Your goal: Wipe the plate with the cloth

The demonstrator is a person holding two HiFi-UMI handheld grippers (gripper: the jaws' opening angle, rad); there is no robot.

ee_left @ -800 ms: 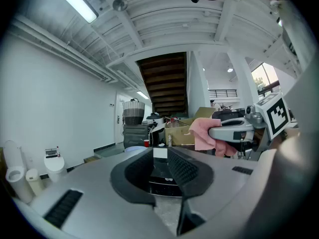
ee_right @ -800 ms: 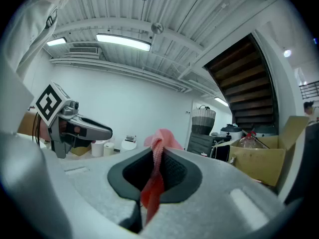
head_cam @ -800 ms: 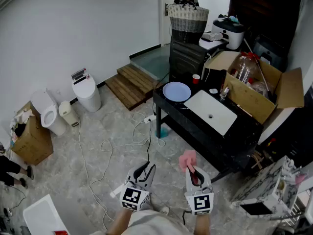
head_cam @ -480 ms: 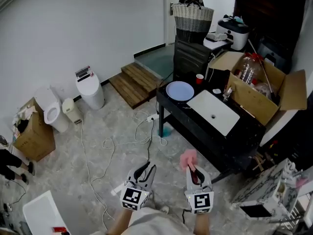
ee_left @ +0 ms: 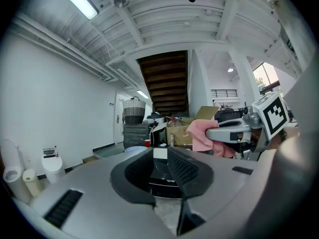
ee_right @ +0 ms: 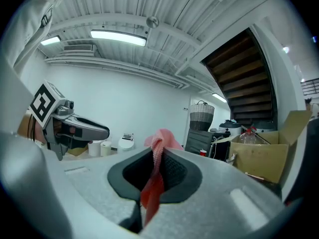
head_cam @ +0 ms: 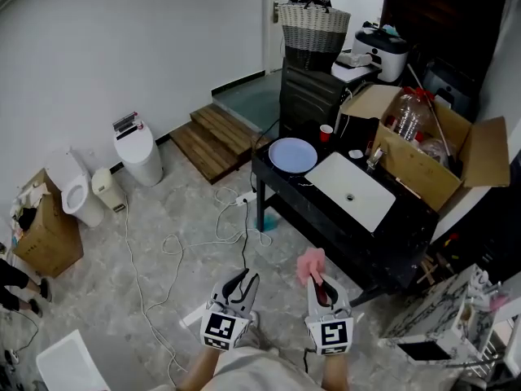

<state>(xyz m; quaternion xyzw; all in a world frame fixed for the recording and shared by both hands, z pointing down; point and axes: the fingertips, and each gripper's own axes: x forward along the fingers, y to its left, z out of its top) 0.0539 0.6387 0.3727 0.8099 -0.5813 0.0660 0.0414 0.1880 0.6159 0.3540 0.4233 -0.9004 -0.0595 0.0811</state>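
- Right gripper (head_cam: pixel 319 286) is seen clenched on the pink cloth (head_cam: pixel 311 263). In the right gripper view the fabric is pinched between the closed jaws, with a bunch standing above them and a strip hanging below.
- Left gripper (head_cam: pixel 242 282) is held just beside it, low in the head view. Its jaws are parted and nothing is caught between them.
- Both grippers are held over the grey stone floor (head_cam: pixel 187 283), across which white cables (head_cam: pixel 175 243) are trailed.
- An open cardboard box (head_cam: pixel 419 165) is set at the far end of the black table (head_cam: pixel 273 182). A clear plastic bottle (head_cam: pixel 407 112) with a red top is stood in it, along with items that cannot be made out.
- A wicker basket (head_cam: pixel 313 27) is placed on a dark cabinet (head_cam: pixel 309 96) behind the table; its contents are hidden.
- A second cardboard box (head_cam: pixel 53 247) is found on the floor at the left, with dark things stuffed in it.
- A white basin (head_cam: pixel 356 187) is set on the tabletop.
- The pale blue plate (head_cam: pixel 293 154) is laid flat on the table's near left corner, just beside the basin, with a red cup (head_cam: pixel 326 130) near its far side.
- The plate is well apart from the cloth and from both grippers, ahead of them and roughly in line with the right one.
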